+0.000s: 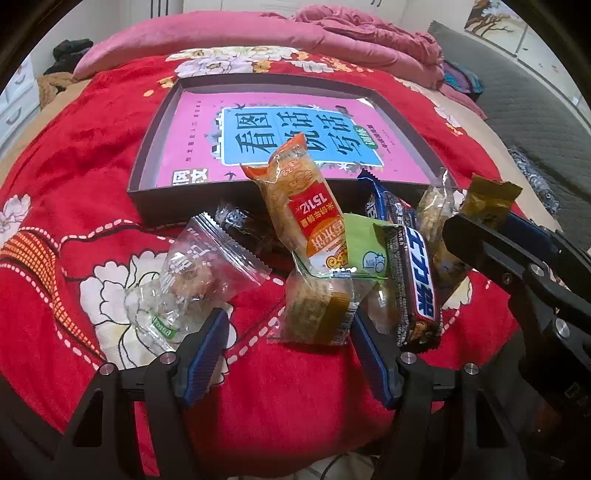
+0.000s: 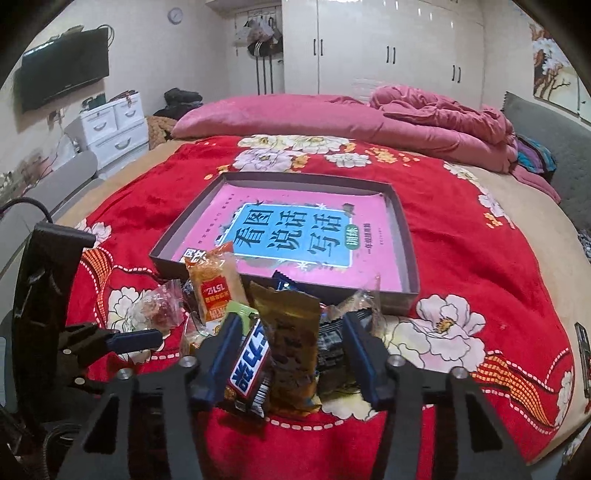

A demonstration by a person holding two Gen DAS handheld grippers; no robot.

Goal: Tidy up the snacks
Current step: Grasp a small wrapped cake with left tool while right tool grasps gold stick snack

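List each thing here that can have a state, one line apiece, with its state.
Box: open, holds a pink book, no snacks.
Left gripper: open, clear-wrapped cake at its tips.
Right gripper: around the upright brown packet; grip unclear.
Snickers bar: sealed, lying on the pile.
Orange packet: sealed, leaning against the box.

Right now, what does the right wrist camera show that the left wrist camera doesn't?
Only the right wrist view shows the wall-mounted TV, the wall clock, the white wardrobe and the left gripper seen from the side.

Only the left wrist view shows the left gripper's own fingers straddling a clear wrapped cake, pads not pressing it.

Both show the shallow box holding the pink book, the red floral blanket, the orange-red snack packet, the dark chocolate bar, and the right gripper around several packets, including an olive-brown one.
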